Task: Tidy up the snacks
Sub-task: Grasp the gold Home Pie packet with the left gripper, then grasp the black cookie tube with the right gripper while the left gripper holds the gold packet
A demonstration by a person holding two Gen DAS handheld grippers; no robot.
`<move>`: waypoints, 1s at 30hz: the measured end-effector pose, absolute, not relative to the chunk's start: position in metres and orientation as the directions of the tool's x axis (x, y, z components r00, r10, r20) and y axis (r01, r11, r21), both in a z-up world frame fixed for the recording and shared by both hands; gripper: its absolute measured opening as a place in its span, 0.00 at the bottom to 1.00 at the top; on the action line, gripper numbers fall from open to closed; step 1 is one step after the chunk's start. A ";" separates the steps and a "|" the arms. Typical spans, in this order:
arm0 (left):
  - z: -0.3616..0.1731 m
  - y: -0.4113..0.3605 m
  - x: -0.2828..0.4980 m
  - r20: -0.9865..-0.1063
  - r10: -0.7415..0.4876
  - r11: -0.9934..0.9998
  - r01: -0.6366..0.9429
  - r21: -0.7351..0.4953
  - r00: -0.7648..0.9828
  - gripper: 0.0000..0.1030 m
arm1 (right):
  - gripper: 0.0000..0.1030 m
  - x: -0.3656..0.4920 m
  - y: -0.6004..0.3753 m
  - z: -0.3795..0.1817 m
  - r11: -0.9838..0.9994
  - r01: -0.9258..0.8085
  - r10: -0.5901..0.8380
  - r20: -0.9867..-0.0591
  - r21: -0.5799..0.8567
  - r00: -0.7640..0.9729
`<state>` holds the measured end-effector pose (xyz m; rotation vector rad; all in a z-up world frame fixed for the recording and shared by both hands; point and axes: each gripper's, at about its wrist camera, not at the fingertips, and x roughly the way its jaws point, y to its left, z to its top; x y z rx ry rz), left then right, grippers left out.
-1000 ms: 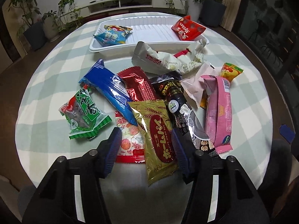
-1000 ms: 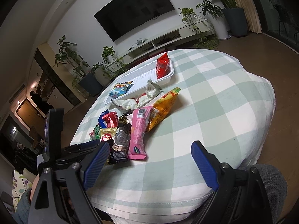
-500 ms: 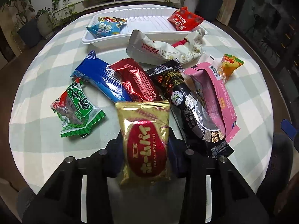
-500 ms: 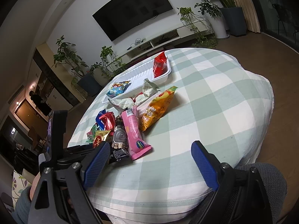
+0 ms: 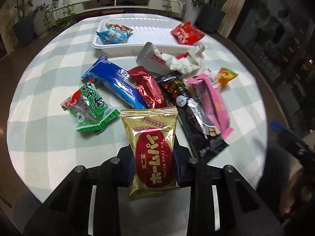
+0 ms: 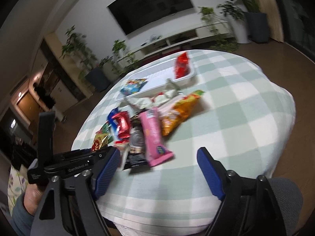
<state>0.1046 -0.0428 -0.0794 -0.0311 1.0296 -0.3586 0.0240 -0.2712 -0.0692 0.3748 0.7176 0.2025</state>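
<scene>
left wrist: you look steeply down, close over table (image 5: 49, 137) | right wrist: lower, slanting across from its edge | shared: snack pile (image 5: 157, 90), white tray (image 6: 157, 74)

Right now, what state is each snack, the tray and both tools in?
Left tool: shut on gold packet.
Right tool: closing, nothing between.
White tray: holds blue bag and red bag.
White wrapper: crumpled, against tray.
Pink packet: lying on black packet.

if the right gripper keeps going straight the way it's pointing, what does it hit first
Probably the checked tablecloth first. The right gripper, jaws closing with nothing between them, aims at bare cloth just right of the pink snack pack. Depth is hard to judge, so it might clip that pack's near end.
</scene>
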 end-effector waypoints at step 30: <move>-0.077 0.031 0.071 -0.734 -0.479 0.878 0.243 -0.413 0.482 0.27 | 0.44 0.140 -0.169 -0.115 0.983 -0.177 0.118 -0.881 0.040 0.458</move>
